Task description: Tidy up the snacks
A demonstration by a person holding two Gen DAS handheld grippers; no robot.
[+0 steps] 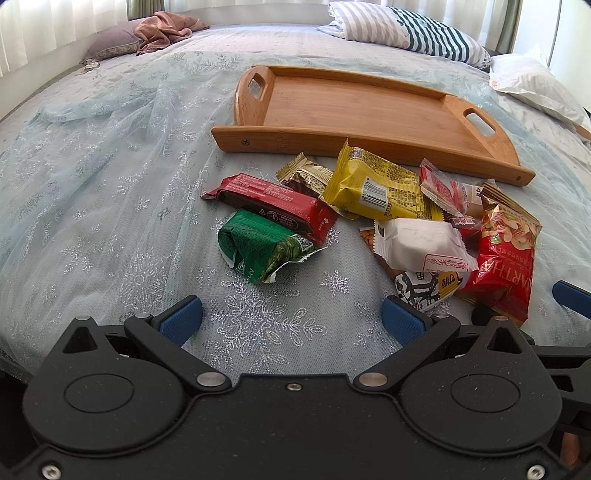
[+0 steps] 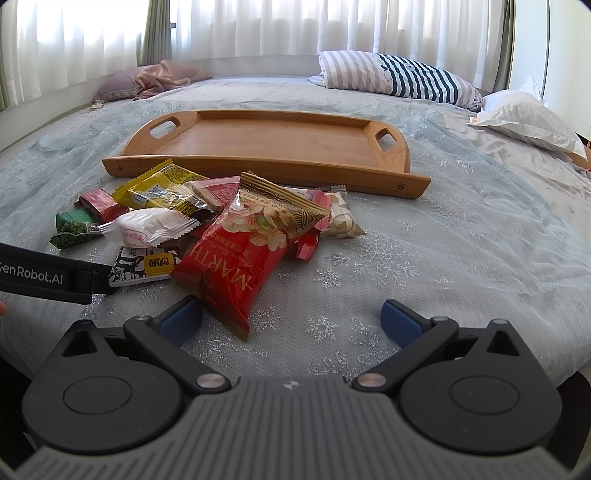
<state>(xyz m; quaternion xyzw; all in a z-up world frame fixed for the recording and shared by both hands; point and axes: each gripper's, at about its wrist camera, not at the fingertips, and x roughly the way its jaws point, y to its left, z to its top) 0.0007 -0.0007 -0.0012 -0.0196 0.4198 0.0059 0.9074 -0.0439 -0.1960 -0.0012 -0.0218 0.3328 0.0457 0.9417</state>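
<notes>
A pile of snack packets lies on the bed in front of an empty wooden tray (image 1: 362, 107) (image 2: 266, 142). It includes a green packet (image 1: 260, 247) (image 2: 74, 227), a dark red bar (image 1: 273, 205), a yellow packet (image 1: 380, 186) (image 2: 162, 190), a white wrapped cake (image 1: 421, 242) (image 2: 147, 225) and a large red nut bag (image 1: 506, 254) (image 2: 236, 266). My left gripper (image 1: 291, 319) is open, low over the bedspread just short of the green packet. My right gripper (image 2: 291, 319) is open too, with the red nut bag's lower corner beside its left finger (image 2: 181, 319).
The left gripper's black body (image 2: 44, 277) reaches in from the left edge of the right wrist view. Striped pillows (image 1: 406, 29) (image 2: 395, 75), a white pillow (image 2: 524, 118) and a pink cloth (image 1: 166, 27) lie at the far side of the bed.
</notes>
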